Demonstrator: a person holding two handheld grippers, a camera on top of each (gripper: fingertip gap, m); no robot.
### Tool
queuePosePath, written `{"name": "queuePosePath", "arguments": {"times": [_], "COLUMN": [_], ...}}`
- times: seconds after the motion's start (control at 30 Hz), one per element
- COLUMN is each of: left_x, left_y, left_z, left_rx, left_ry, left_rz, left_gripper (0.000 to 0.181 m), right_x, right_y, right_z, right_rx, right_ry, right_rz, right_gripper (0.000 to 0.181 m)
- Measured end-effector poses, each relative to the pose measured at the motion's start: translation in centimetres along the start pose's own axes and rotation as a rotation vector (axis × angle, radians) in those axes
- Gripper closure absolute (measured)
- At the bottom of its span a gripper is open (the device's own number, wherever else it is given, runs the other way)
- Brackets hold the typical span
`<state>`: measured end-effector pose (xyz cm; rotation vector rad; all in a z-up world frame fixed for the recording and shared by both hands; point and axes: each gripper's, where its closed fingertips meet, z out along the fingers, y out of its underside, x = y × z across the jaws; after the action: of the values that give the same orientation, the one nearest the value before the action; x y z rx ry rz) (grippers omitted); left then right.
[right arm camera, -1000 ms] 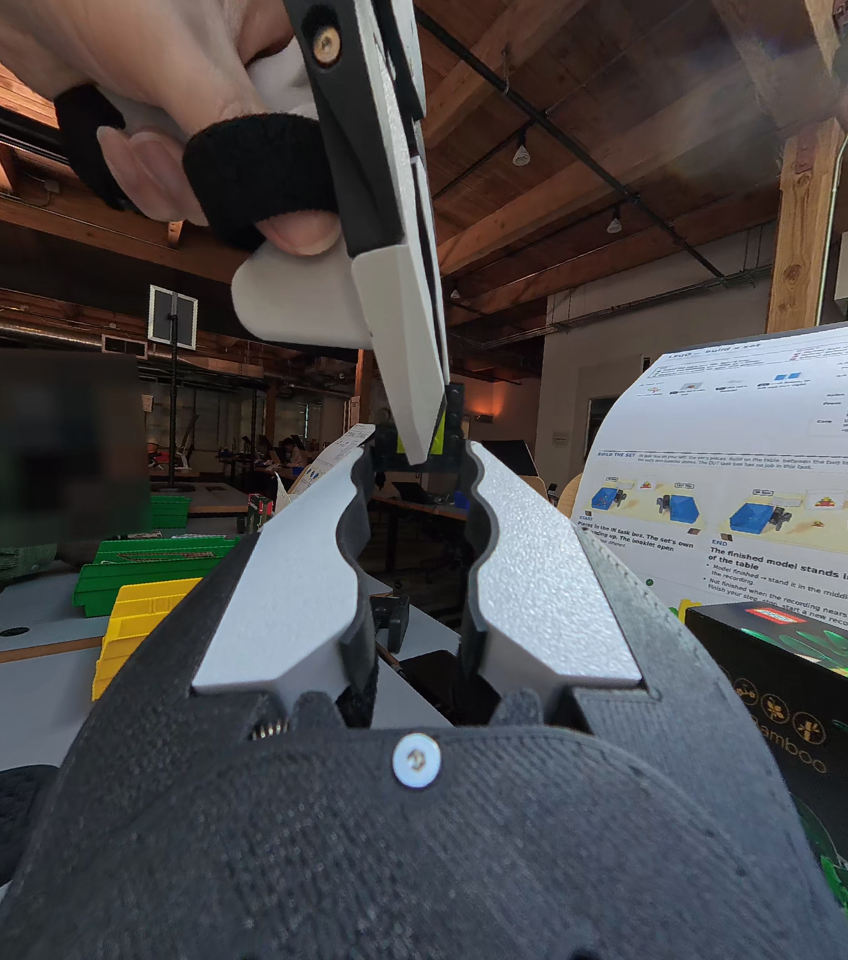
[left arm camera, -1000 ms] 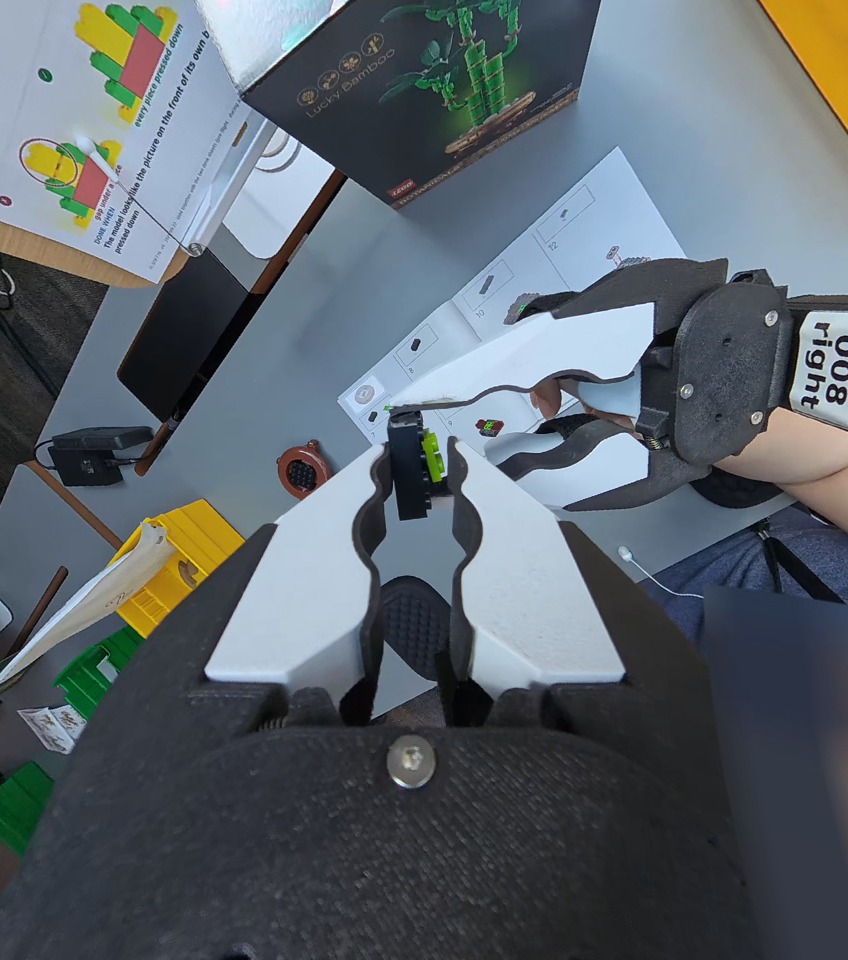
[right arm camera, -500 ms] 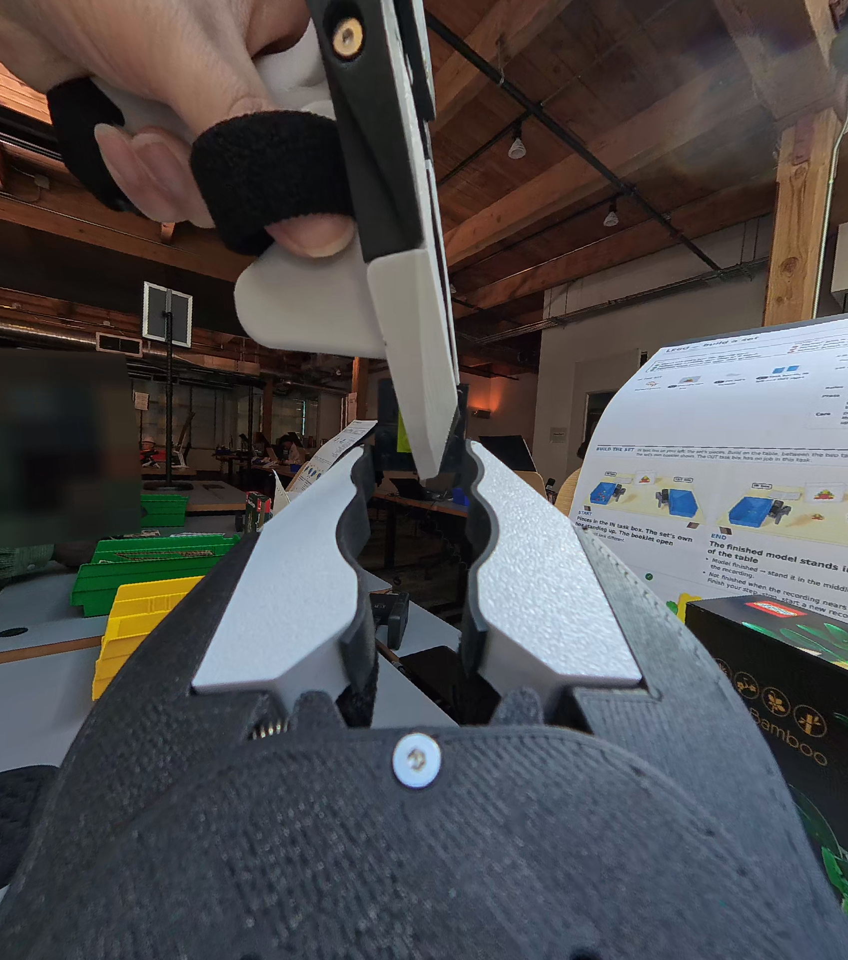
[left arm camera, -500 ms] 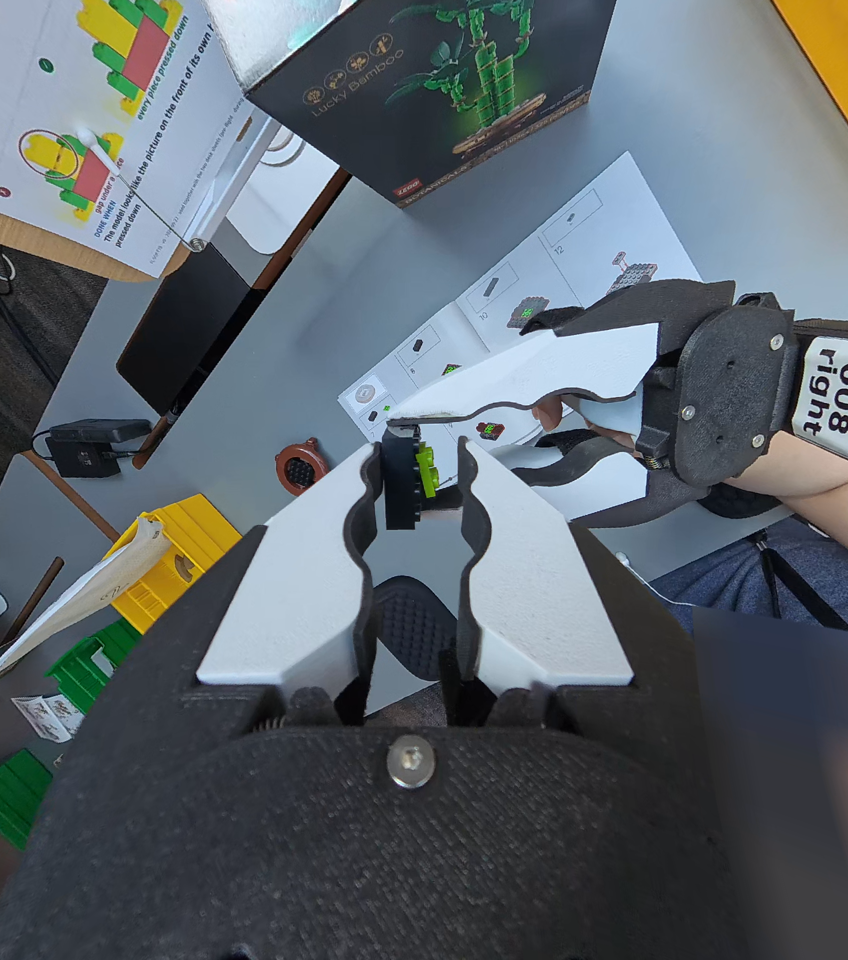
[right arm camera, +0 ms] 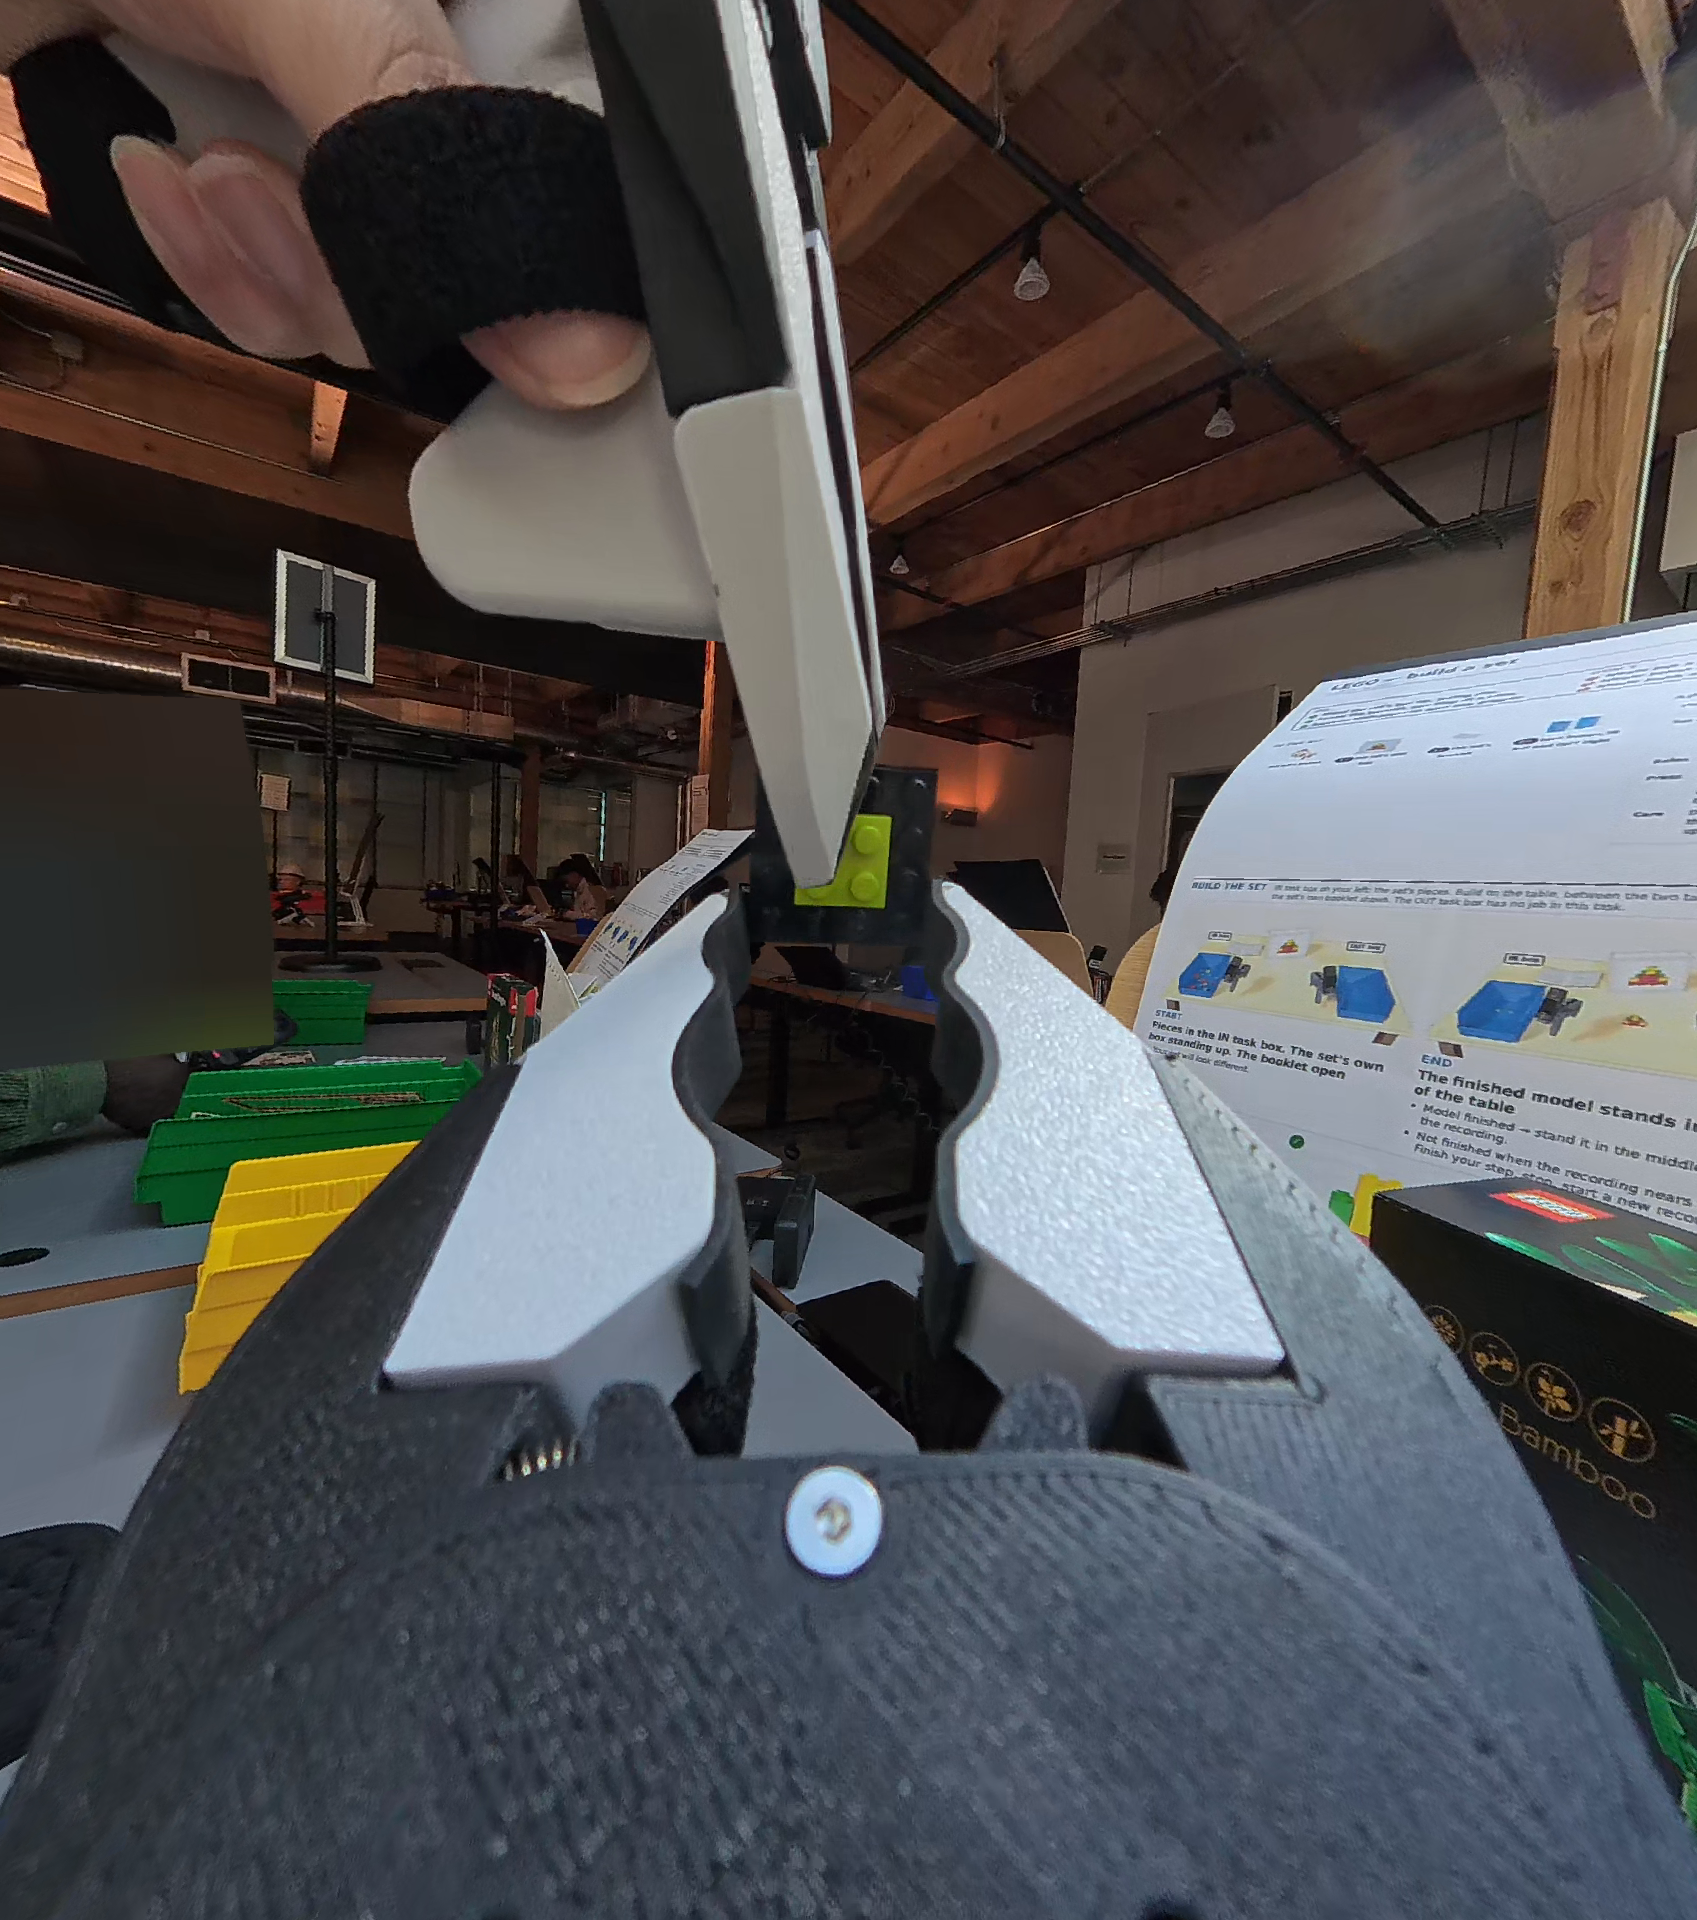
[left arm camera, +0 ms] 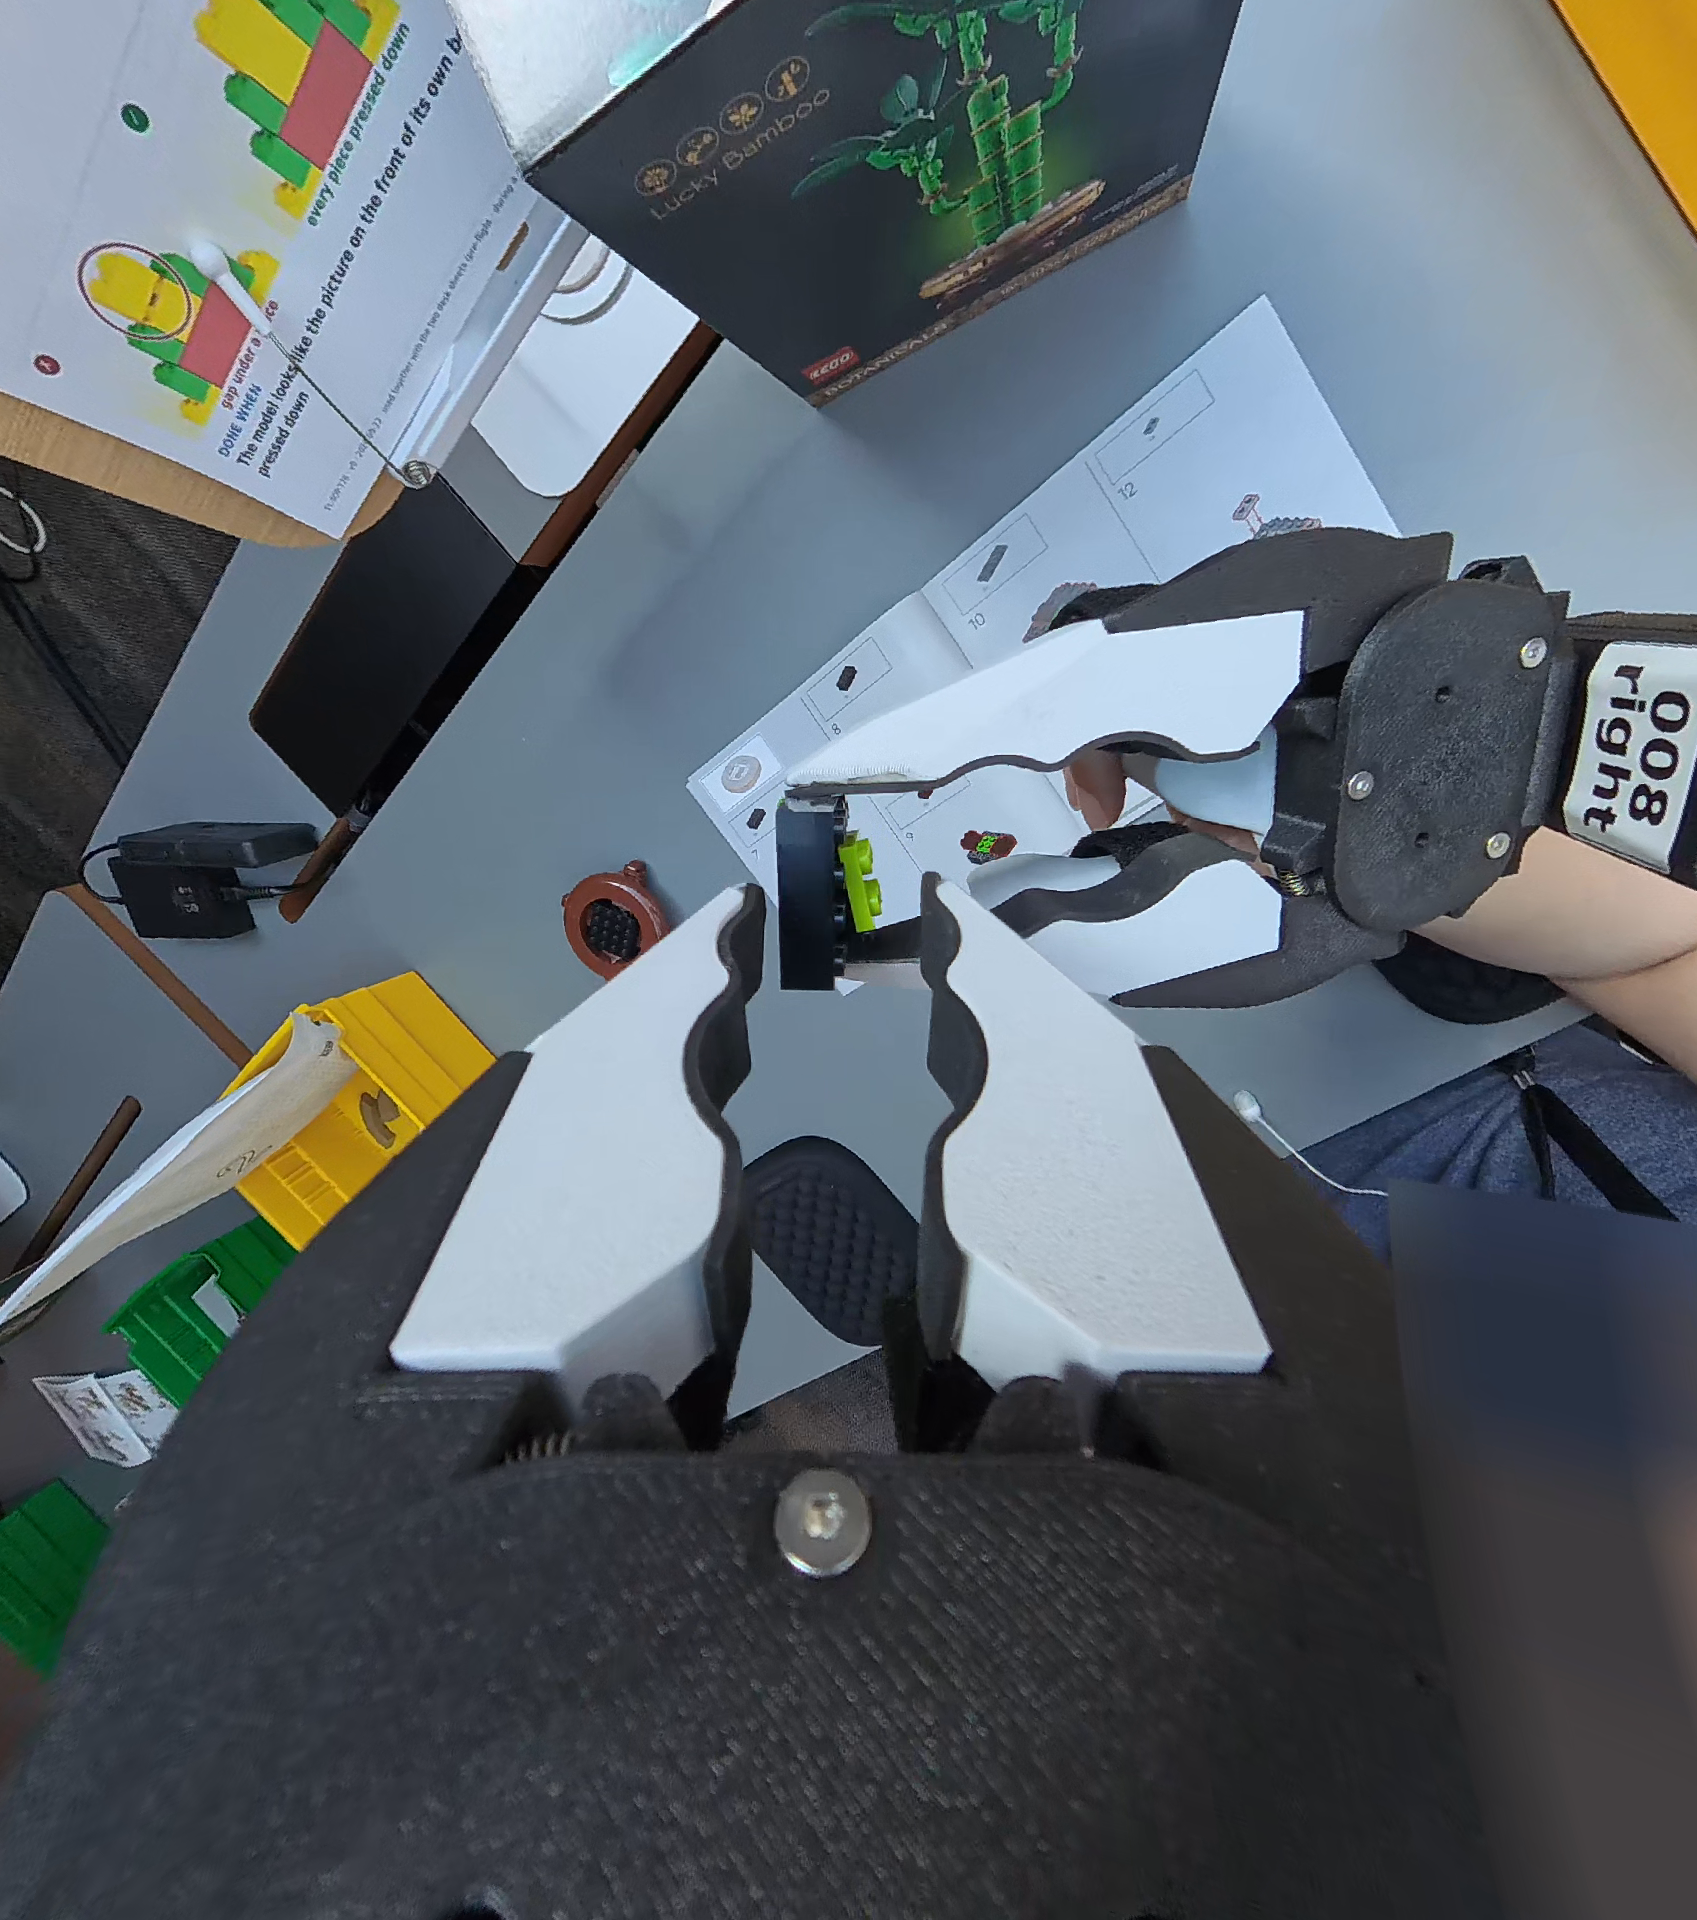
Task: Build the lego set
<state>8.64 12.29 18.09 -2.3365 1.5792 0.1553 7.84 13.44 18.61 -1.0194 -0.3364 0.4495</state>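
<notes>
A black round plate with a small lime plate stuck on its studded face is held on edge above the grey table. My right gripper comes in from the right and is shut on the black plate's top and bottom rims. In the right wrist view the black plate and lime plate sit between the right gripper's tips. My left gripper is open, its fingers on either side of the plate and apart from it. One left finger reaches down from above.
An open instruction booklet lies under the grippers, with the dark set box behind it. A brown round piece lies on the table. A yellow bin and a green bin stand at the left. Only a small space, under 4 cm, lies between the two pairs of fingers.
My left gripper has opened and let go of the black plate. The right gripper still holds the plate.
</notes>
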Motion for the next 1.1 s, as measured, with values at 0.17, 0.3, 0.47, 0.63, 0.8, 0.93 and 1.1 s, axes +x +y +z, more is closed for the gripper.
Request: {"name": "queuePosePath", "arguments": {"times": [0.17, 0.3, 0.47, 0.63, 0.8, 0.93, 1.1], "left_x": [0.0, -0.2, -0.3, -0.3, -0.2, 0.0, 0.0], "left_y": [0.3, 0.3, 0.2, -0.1, -0.5, -0.7, -0.5], "left_z": [0.6, 0.8, 1.0, 1.3, 1.4, 1.3, 1.0], "left_rx": [-0.013, -0.021, -0.016, 0.002, 0.028, 0.040, 0.028], "left_ry": [0.008, -0.003, 0.004, 0.023, 0.006, 0.009, 0.015], "left_rz": [-0.004, 0.003, -0.020, -0.049, -0.018, 0.009, 0.073], "left_gripper": [0.161, 0.164, 0.166, 0.167, 0.167, 0.167, 0.166], "right_x": [0.0, 0.0, 0.3, 0.8, 1.3, 1.4, 0.9], "right_y": [0.0, 0.2, 0.4, 0.5, 0.6, 0.3, 0.0], "right_z": [0.0, 0.1, 0.1, 0.0, -0.2, -0.3, -0.2], "right_rx": [0.001, -0.005, -0.014, -0.021, -0.022, -0.015, -0.009], "right_ry": [-0.003, 0.000, 0.034, 0.119, 0.139, 0.137, 0.111], "right_rz": [0.005, 0.005, -0.002, -0.037, -0.024, -0.021, -0.017], "right_gripper": [0.149, 0.149, 0.149, 0.149, 0.149, 0.149, 0.149]}}
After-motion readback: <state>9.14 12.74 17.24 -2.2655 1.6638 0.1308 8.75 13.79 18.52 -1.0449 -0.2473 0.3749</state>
